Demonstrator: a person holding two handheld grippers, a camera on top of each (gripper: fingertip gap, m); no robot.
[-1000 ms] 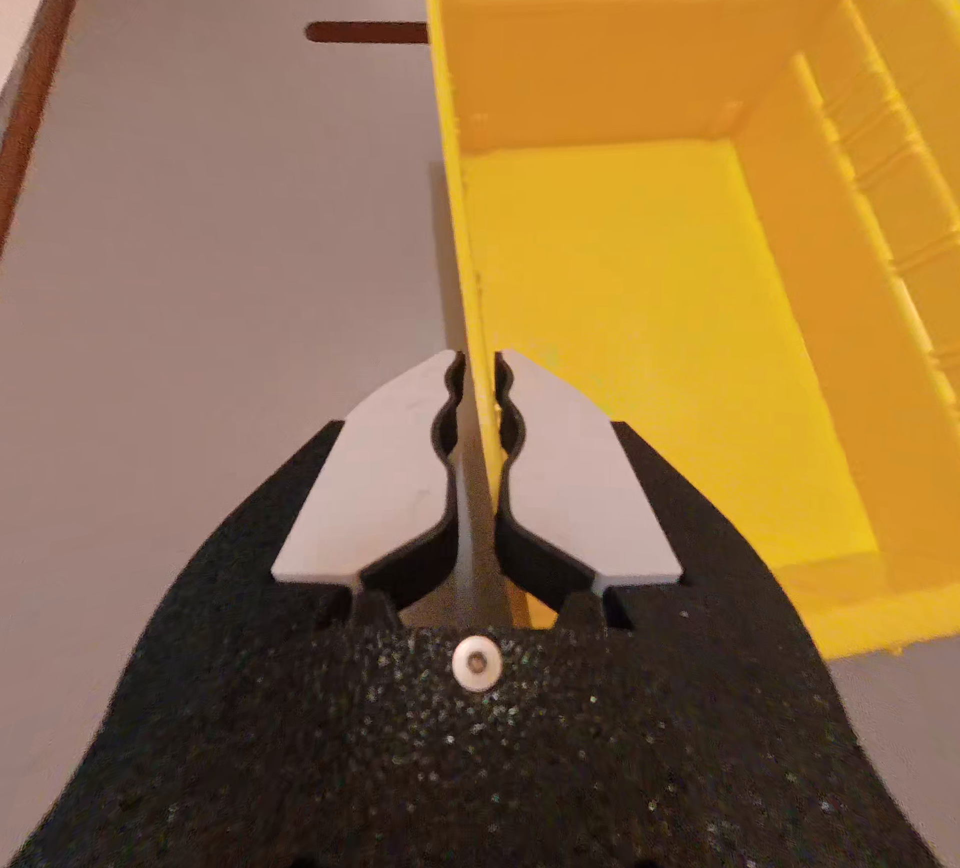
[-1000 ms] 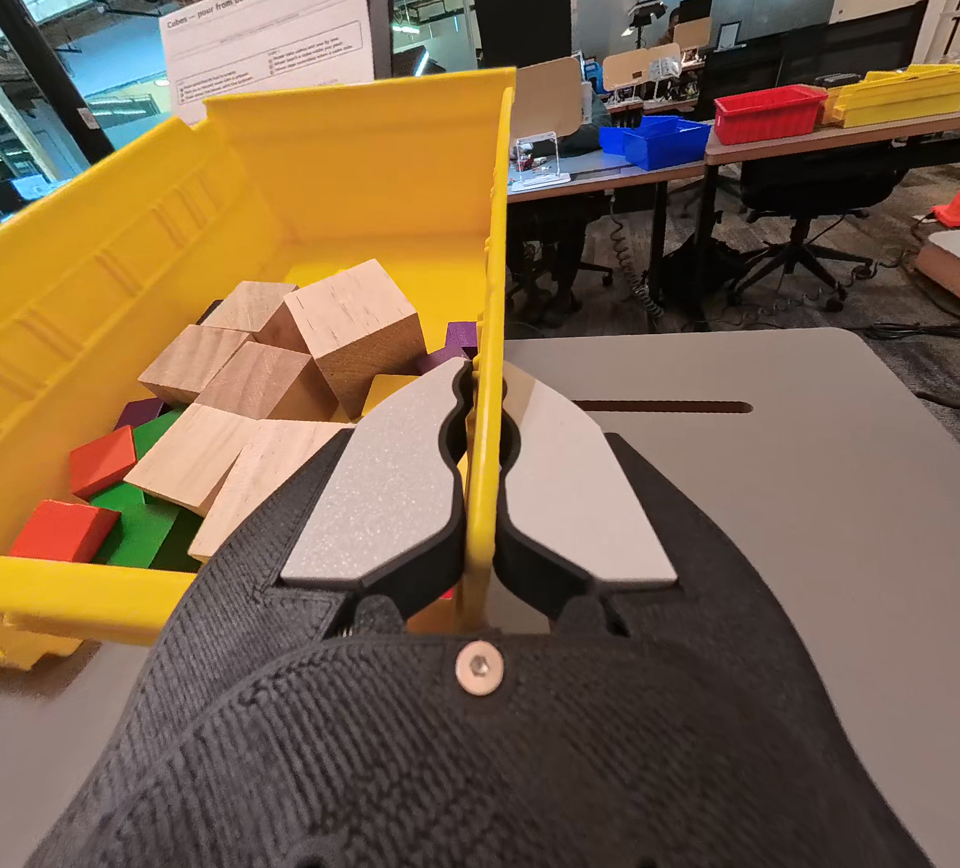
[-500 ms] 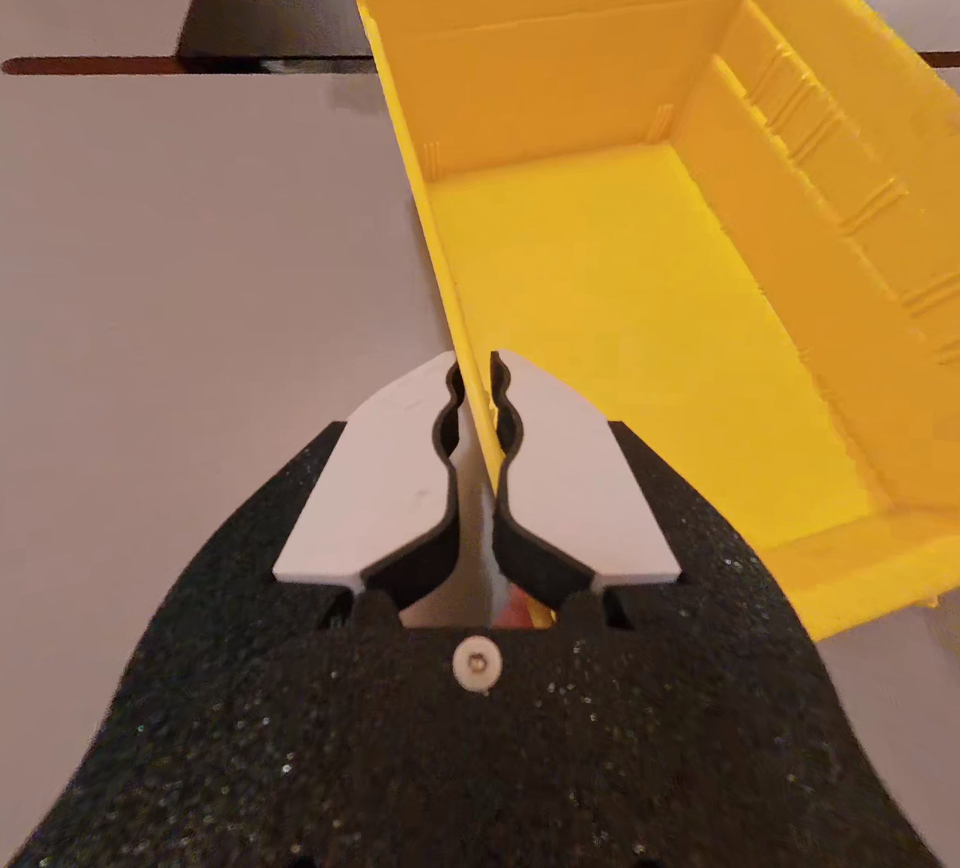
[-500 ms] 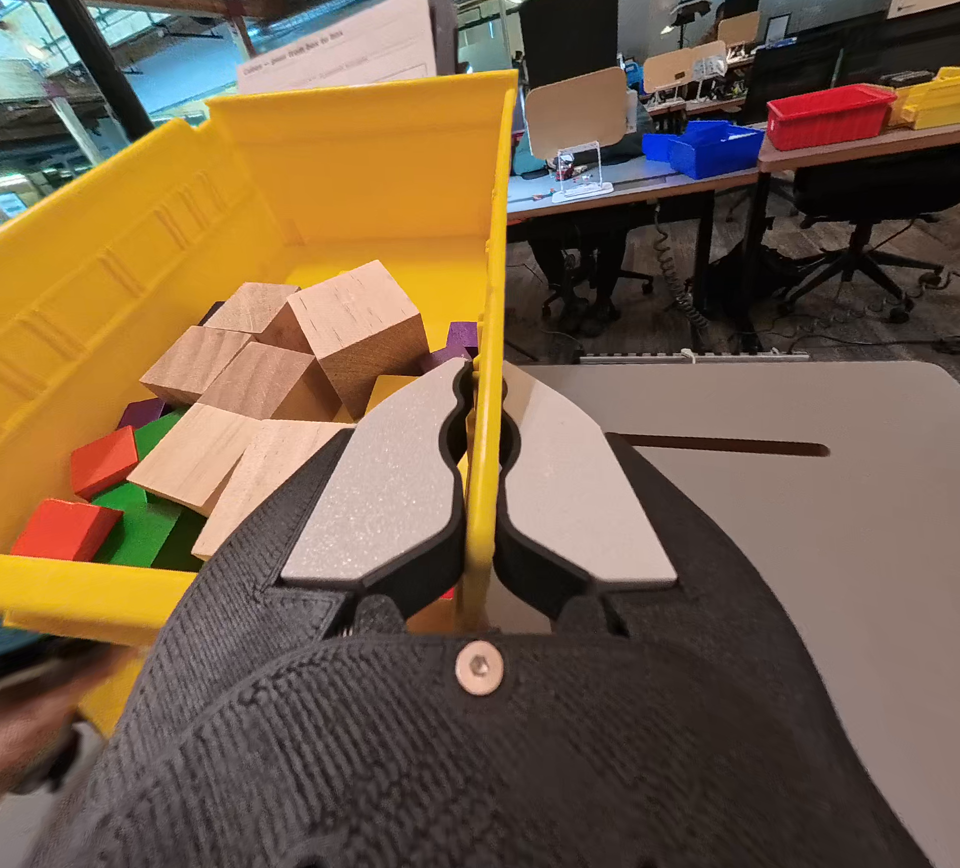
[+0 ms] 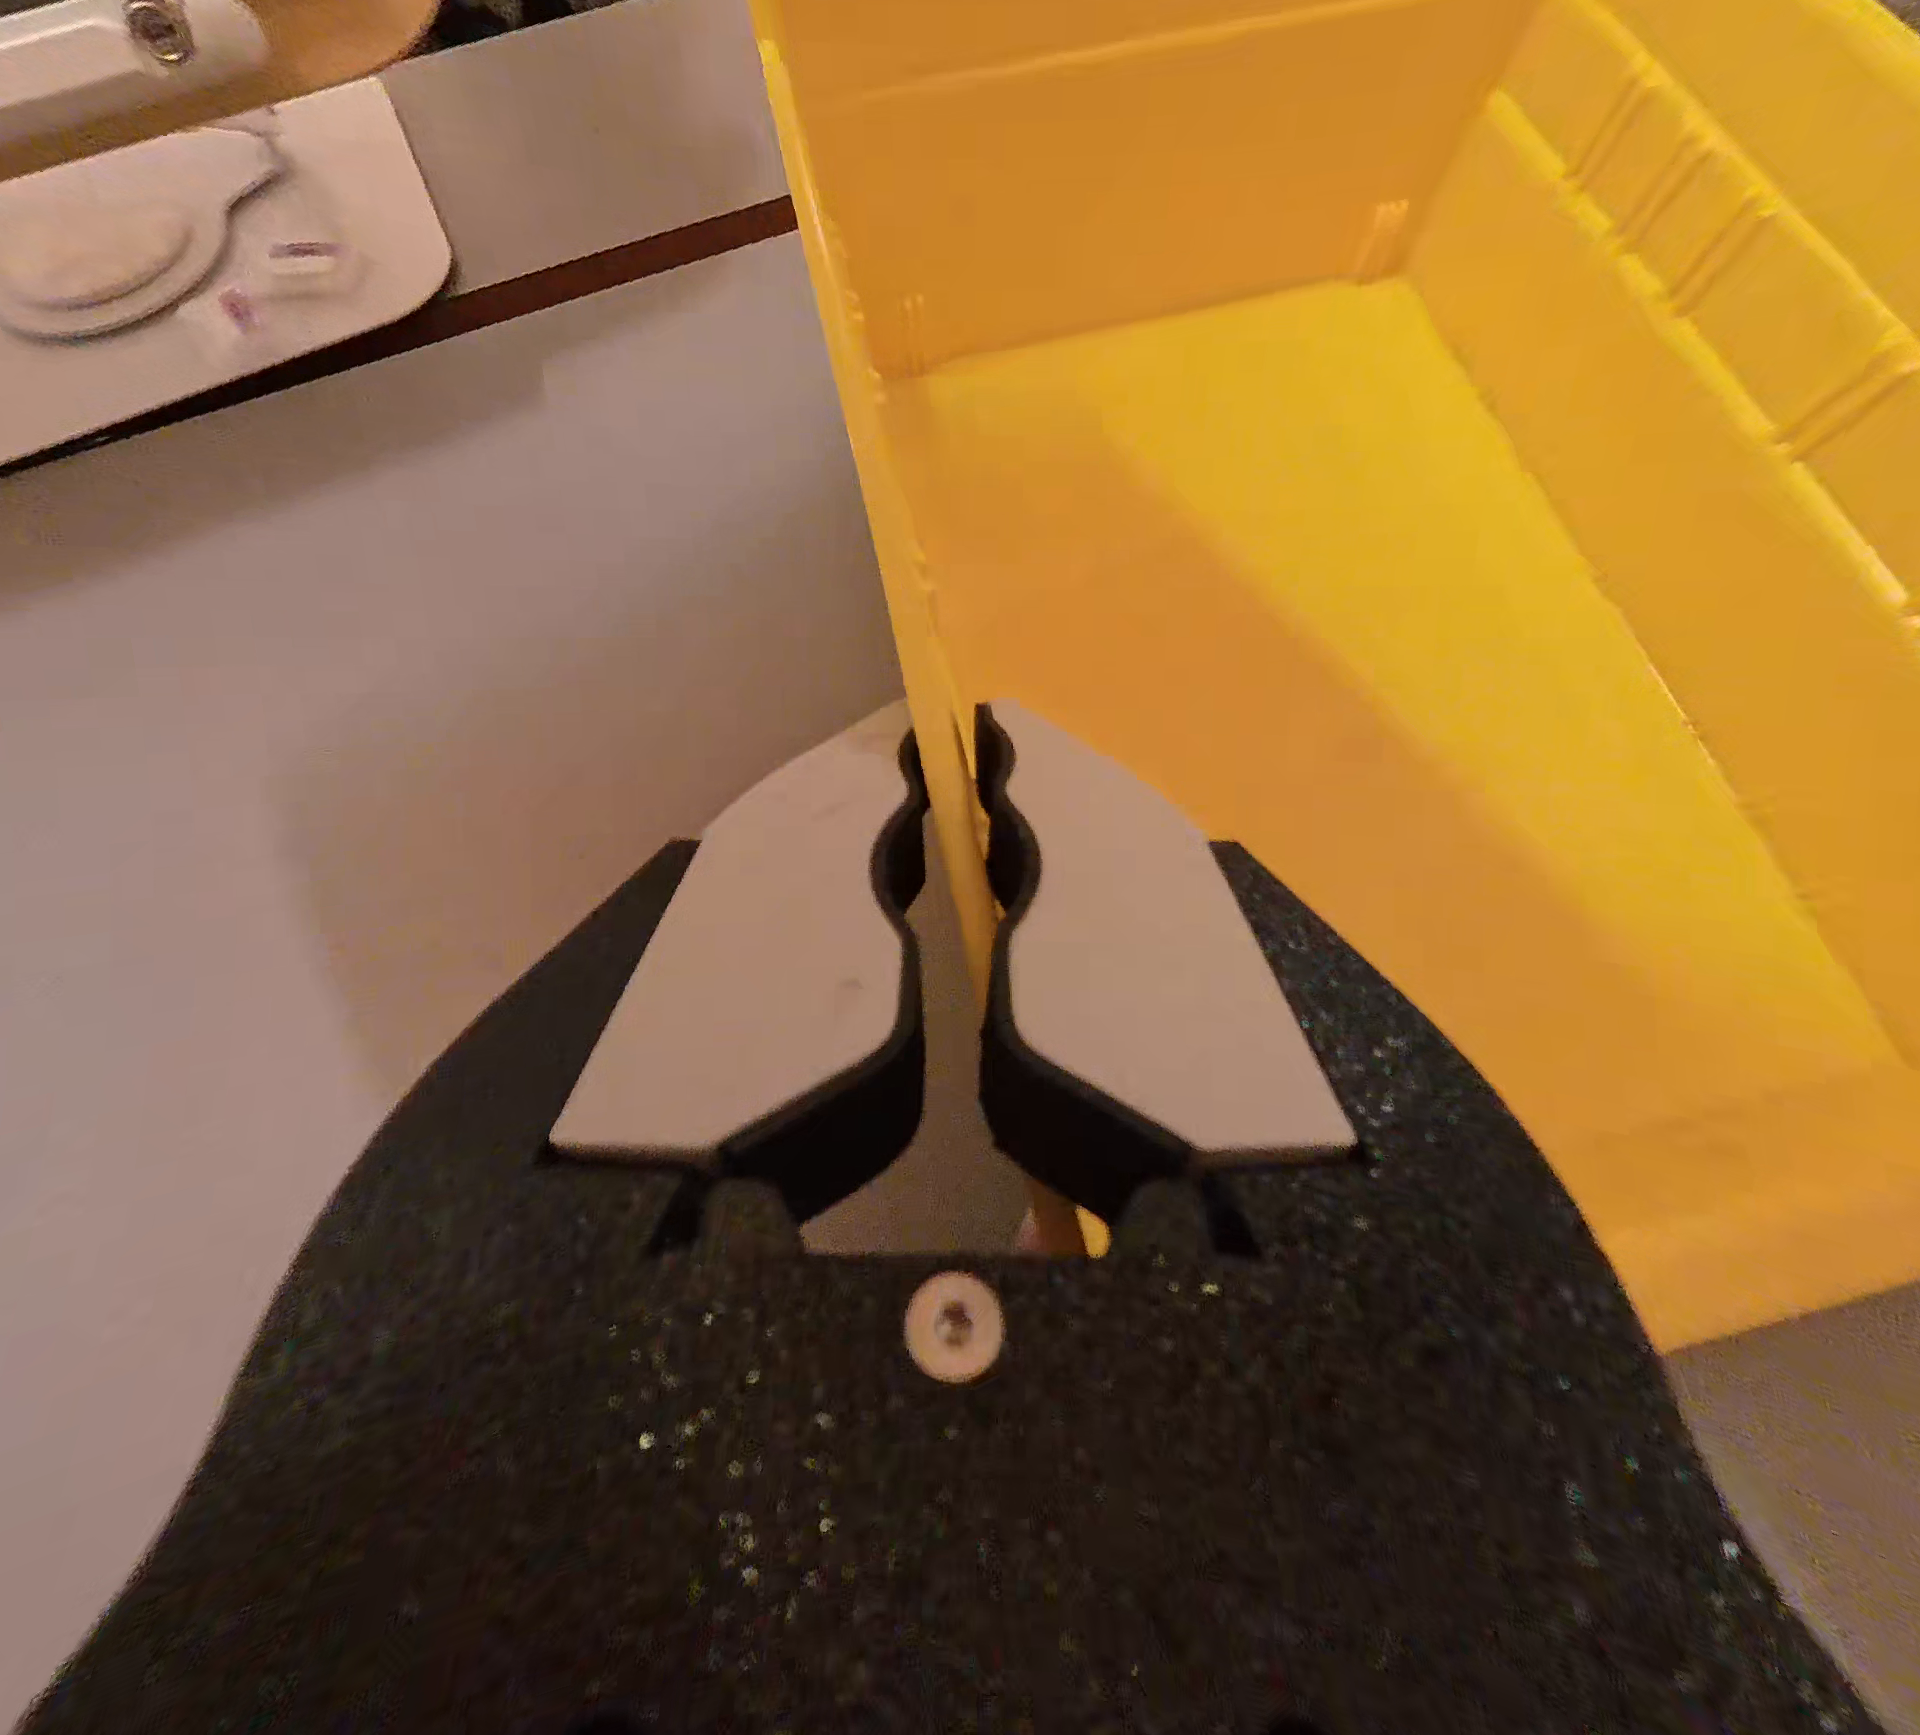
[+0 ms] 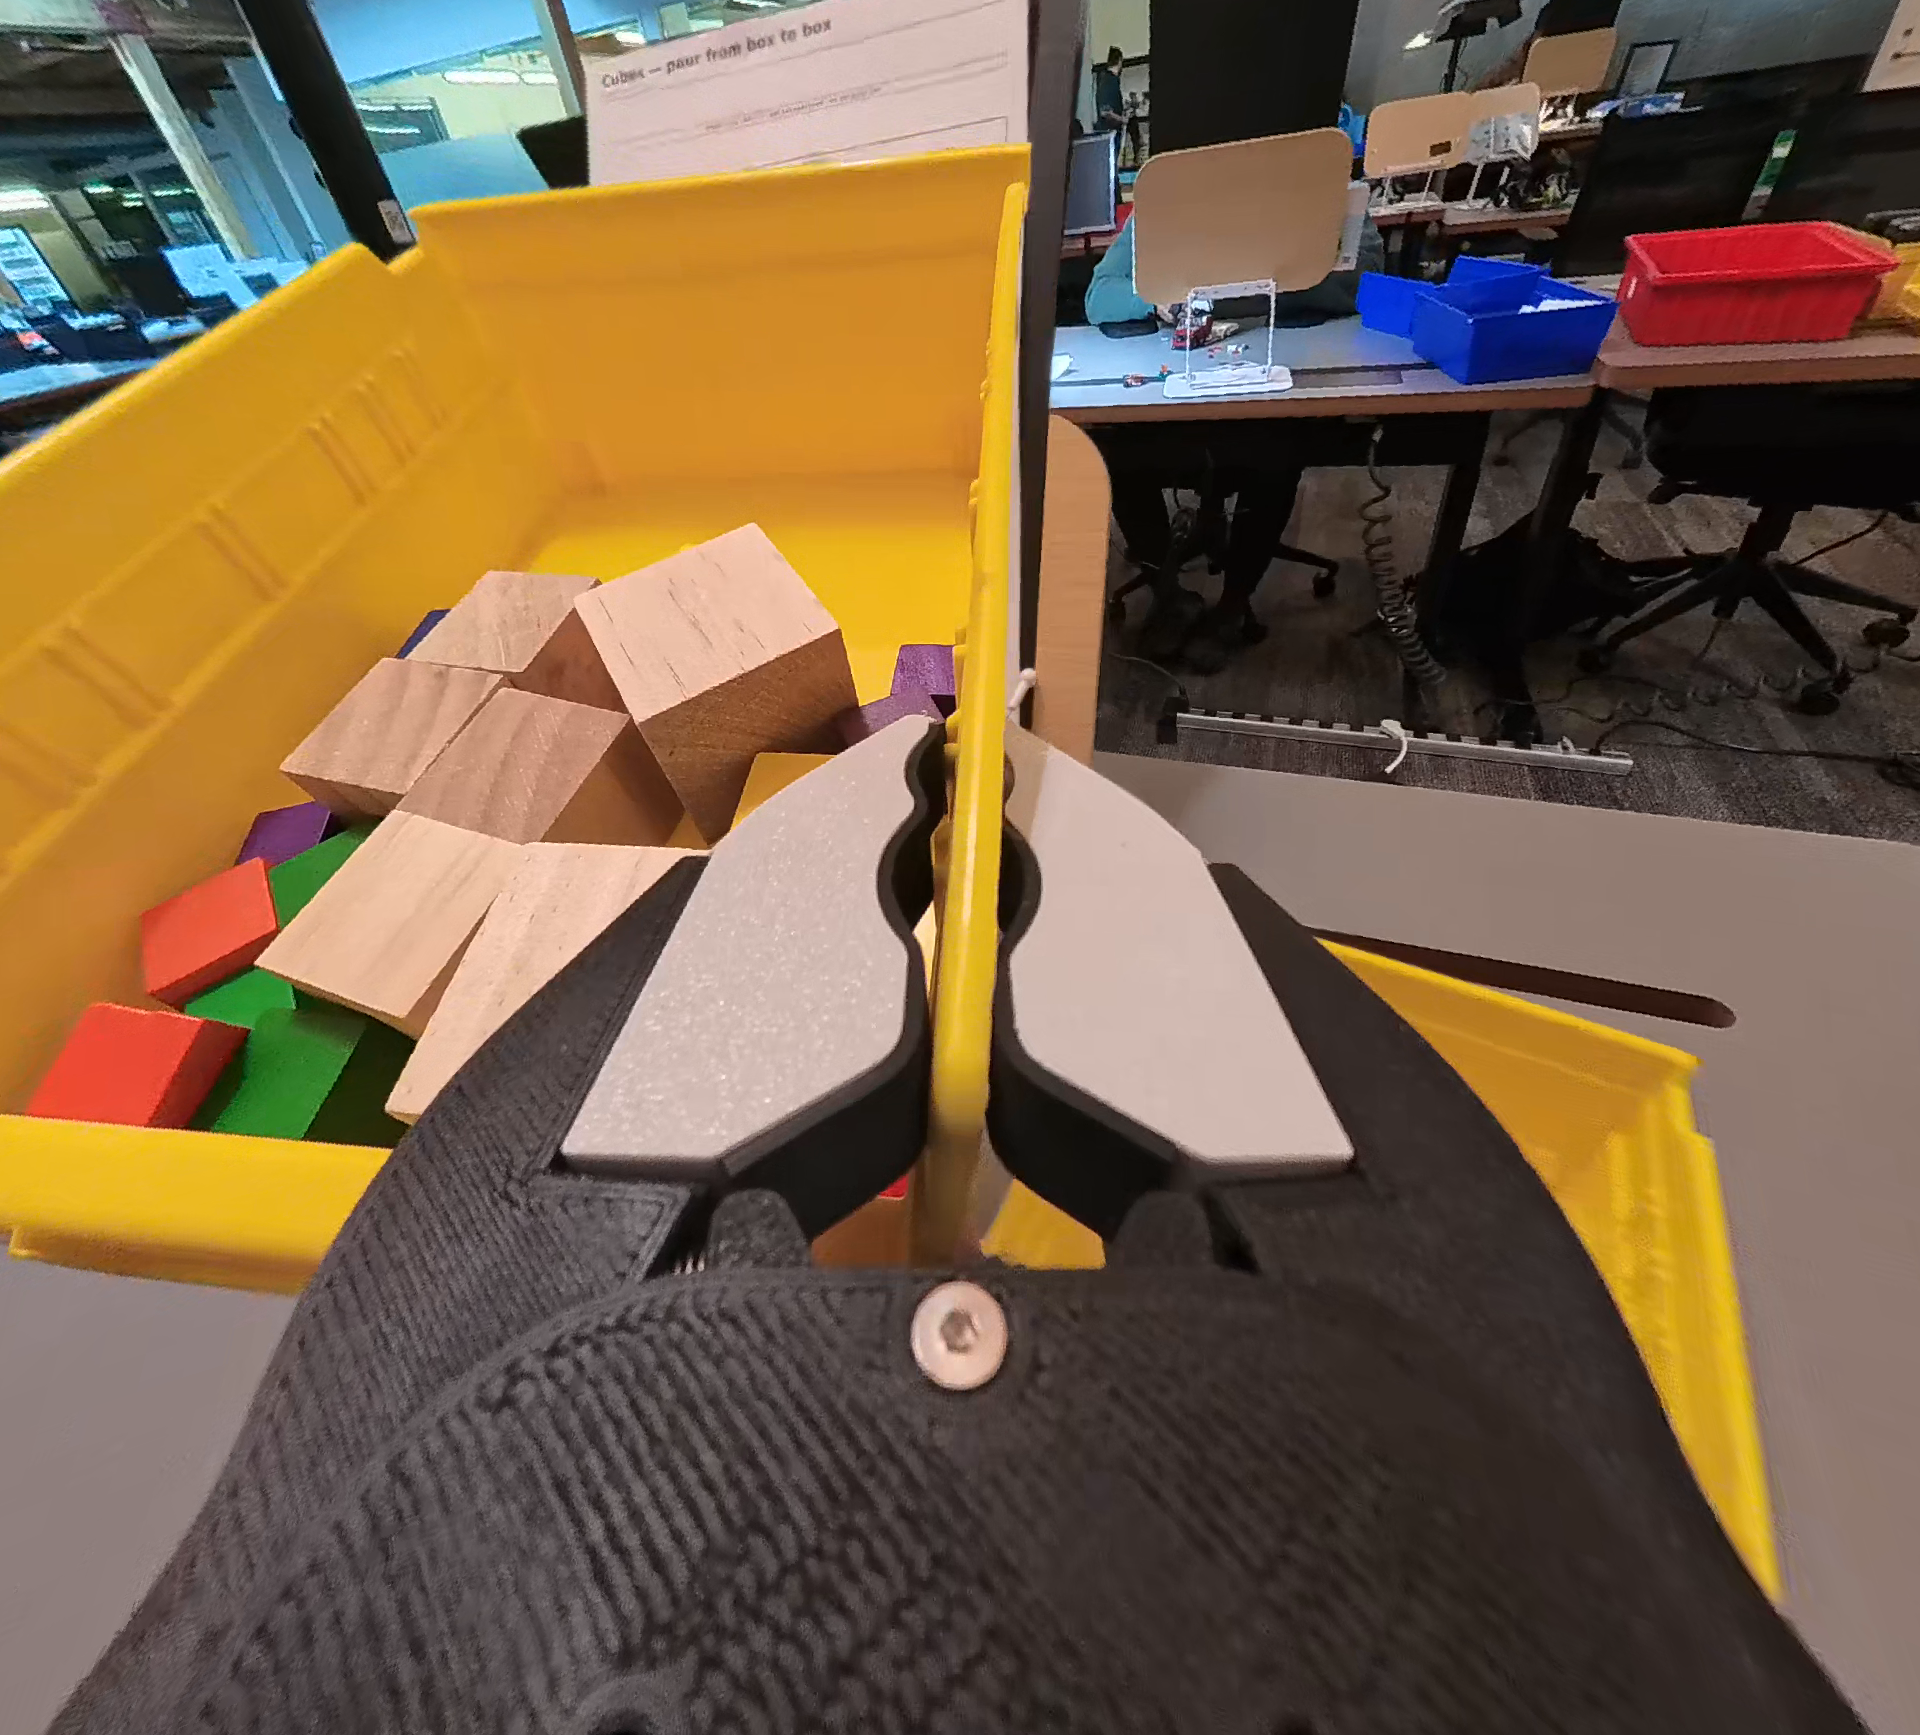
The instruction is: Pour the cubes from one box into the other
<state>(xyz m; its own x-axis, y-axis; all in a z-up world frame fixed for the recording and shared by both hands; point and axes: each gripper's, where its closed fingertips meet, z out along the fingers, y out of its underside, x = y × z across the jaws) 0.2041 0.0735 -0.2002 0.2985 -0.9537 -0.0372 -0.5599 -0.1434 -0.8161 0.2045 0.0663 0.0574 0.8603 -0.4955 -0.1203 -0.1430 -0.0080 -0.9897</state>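
Note:
My left gripper [image 5: 951, 719] is shut on the left wall of an empty yellow box [image 5: 1299, 646] that sits on the grey table [image 5: 312, 750]. My right gripper [image 6: 971, 740] is shut on the right wall of a second yellow box [image 6: 675, 355] and holds it off the table. This box holds several cubes: pale wooden cubes [image 6: 717, 636], red ones [image 6: 208, 927], green ones [image 6: 281, 1062] and a purple one [image 6: 925, 672]. Part of the empty box [image 6: 1579, 1145] shows below and to the right of the held box.
A white tray with a round plate-like thing [image 5: 208, 251] lies on the neighbouring table at the far left. Beyond the table's far edge [image 6: 1558, 812] are desks, office chairs, blue bins [image 6: 1507, 324], a red bin [image 6: 1756, 283] and a white sign board [image 6: 810, 85].
The right gripper has lifted the box of cubes higher and carried it over the empty box's edge. The left gripper's view has swung, with the empty box still gripped.

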